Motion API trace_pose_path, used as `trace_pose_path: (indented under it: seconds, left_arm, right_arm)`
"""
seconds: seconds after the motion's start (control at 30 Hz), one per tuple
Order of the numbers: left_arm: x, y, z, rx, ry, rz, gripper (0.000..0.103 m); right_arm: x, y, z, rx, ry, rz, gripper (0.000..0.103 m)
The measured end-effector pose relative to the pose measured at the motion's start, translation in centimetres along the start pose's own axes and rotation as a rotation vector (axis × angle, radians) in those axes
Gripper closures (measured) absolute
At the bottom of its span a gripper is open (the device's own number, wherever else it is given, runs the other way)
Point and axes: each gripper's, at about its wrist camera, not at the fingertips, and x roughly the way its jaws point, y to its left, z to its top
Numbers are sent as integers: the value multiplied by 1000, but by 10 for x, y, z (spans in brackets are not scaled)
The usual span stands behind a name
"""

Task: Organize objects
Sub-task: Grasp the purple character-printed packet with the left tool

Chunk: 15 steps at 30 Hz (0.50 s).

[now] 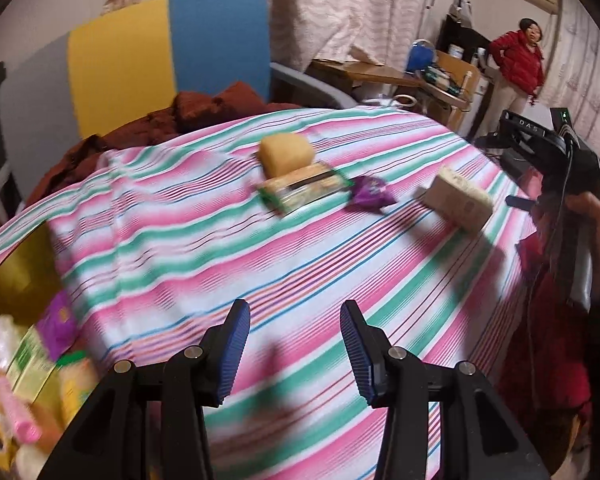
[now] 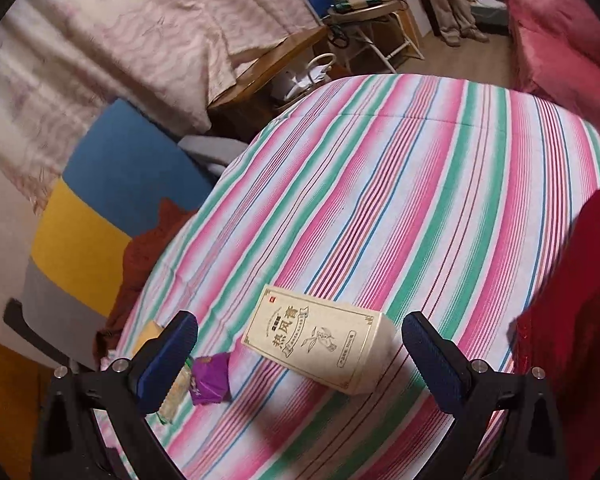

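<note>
From my left wrist, my left gripper hung with its jaws spread and empty over the striped tabletop, a yellow box of already gathered packets at the near left, and the bun, green packet, purple packet and cream carton lying far off. From my right wrist, my right gripper had its jaws spread wide on either side of the cream carton without touching; I judged I should lower squarely, straddle its narrow width, and close gently.
</note>
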Motion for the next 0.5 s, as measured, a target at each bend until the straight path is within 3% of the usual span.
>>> trace_pose_path:
  seconds: [0.5]
  left_arm:
    - [84, -42, 69, 37, 51, -149, 56]
  right_arm:
    - [11, 7, -1, -18, 53, 68, 0]
